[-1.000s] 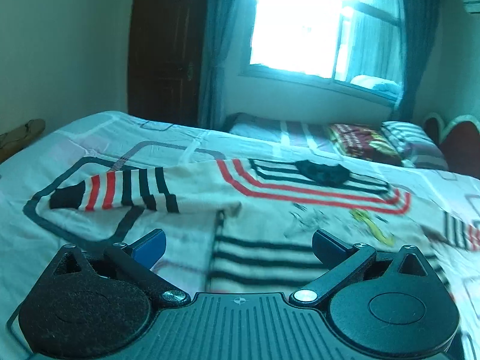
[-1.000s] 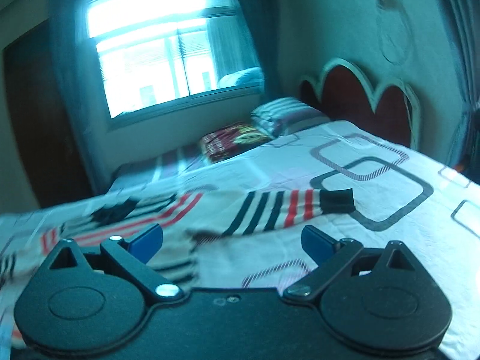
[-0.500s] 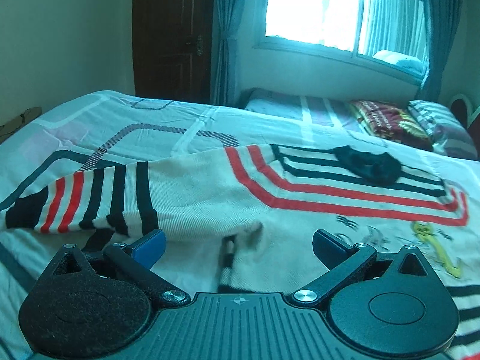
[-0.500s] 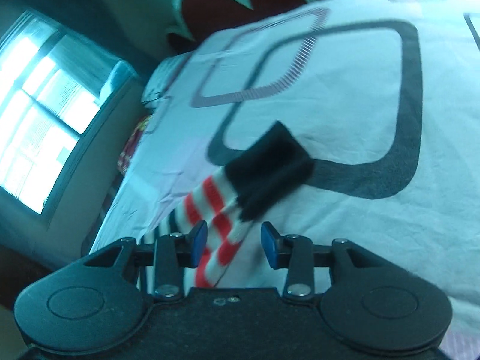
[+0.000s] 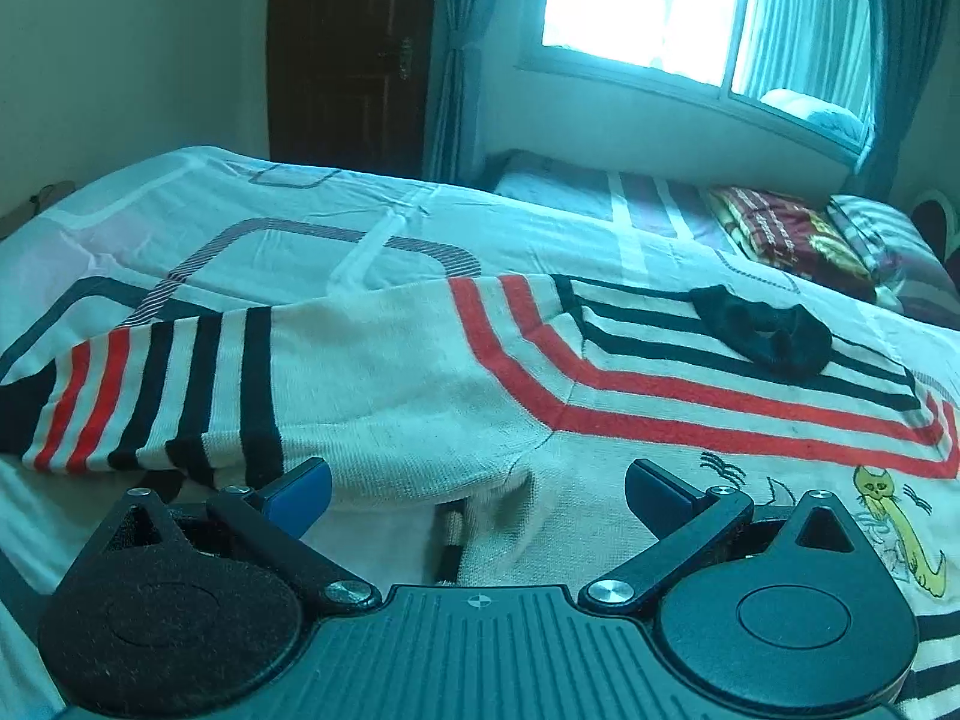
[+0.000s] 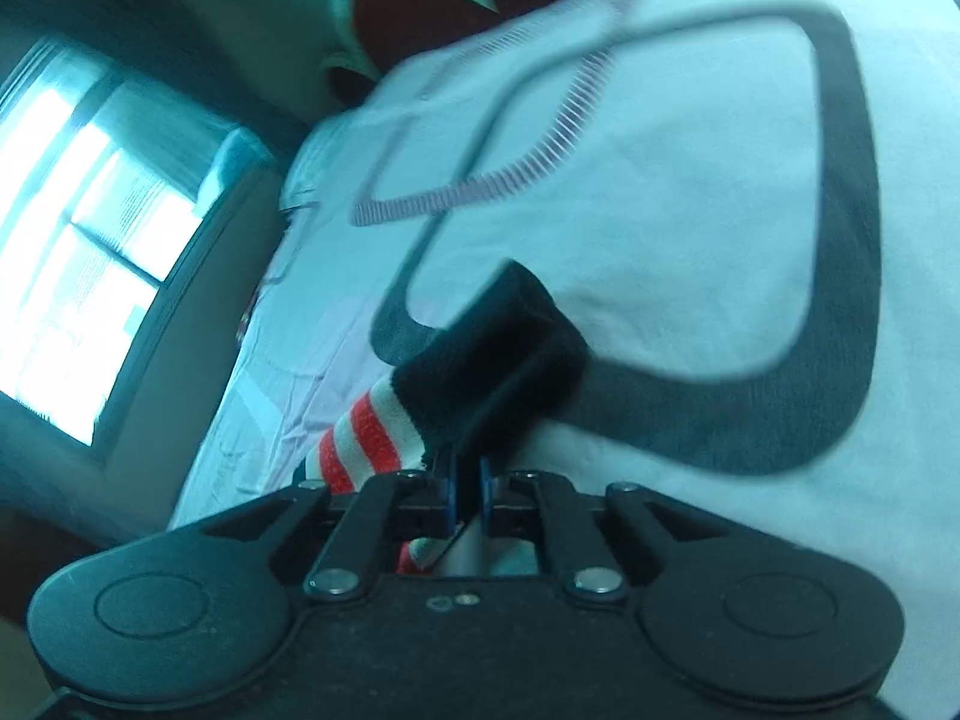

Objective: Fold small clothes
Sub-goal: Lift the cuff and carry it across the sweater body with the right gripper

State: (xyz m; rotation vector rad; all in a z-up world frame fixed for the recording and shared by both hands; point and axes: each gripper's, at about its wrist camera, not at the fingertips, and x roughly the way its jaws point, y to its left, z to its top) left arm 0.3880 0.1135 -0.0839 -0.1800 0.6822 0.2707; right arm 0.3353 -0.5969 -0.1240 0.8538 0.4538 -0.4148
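Observation:
A small cream sweater (image 5: 420, 372) with red and black stripes and a black collar (image 5: 762, 336) lies spread flat on the bed. Its left sleeve (image 5: 150, 390) stretches out to the left. My left gripper (image 5: 477, 489) is open, low over the sweater's armpit area, holding nothing. In the right wrist view, my right gripper (image 6: 465, 495) is shut on the other sleeve's black cuff (image 6: 498, 354), with the red and white stripes (image 6: 360, 438) trailing to the left.
The bed sheet (image 5: 300, 222) is white with grey rounded rectangles. Pillows and a folded dark red blanket (image 5: 786, 234) lie at the far right near the headboard (image 6: 420, 6). A window (image 5: 690, 6) and a dark door (image 5: 348, 54) are behind.
My right gripper has dropped to the right sleeve and closed on its black cuff. My left gripper has moved forward and lower over the sweater, still open.

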